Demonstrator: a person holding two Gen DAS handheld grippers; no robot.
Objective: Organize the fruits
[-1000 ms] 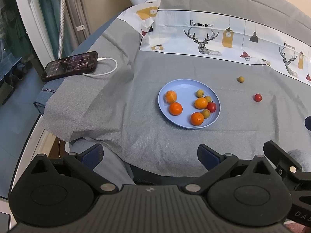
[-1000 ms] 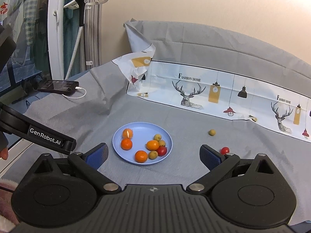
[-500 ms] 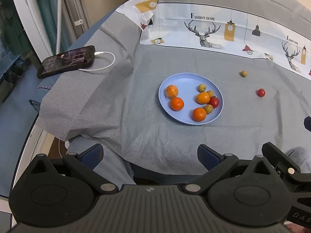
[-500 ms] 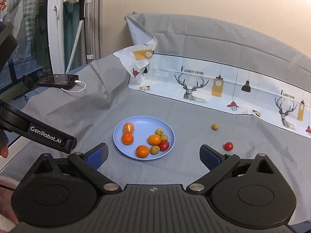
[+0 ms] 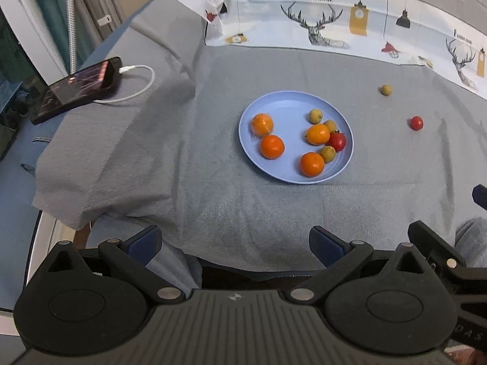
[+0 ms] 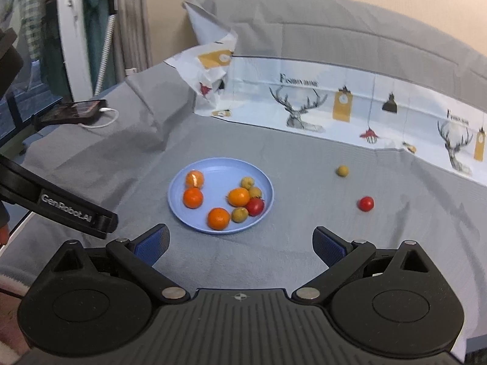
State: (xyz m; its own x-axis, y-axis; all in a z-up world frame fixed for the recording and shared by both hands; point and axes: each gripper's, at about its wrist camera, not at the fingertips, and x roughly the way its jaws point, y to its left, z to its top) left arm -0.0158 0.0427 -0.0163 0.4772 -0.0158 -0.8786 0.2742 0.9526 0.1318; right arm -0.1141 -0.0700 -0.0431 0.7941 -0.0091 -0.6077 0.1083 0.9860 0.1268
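Note:
A blue plate (image 5: 283, 103) (image 6: 219, 165) on the grey cloth holds several oranges, small yellow-green fruits and a red tomato (image 5: 337, 141) (image 6: 255, 206). A loose red tomato (image 5: 416, 123) (image 6: 365, 203) and a loose yellow-green fruit (image 5: 386, 89) (image 6: 342, 171) lie on the cloth to the plate's right. My left gripper (image 5: 234, 243) is open and empty, near the table's front edge. My right gripper (image 6: 240, 245) is open and empty, just in front of the plate.
A phone (image 5: 76, 88) (image 6: 74, 111) on a white charging cable lies at the left edge. A printed deer-pattern sheet (image 5: 334, 21) (image 6: 334, 103) stands along the back. The cloth hangs over the front left edge.
Both grippers have moved forward toward the plate, so the plate and loose fruits look nearer. Nothing on the table has moved.

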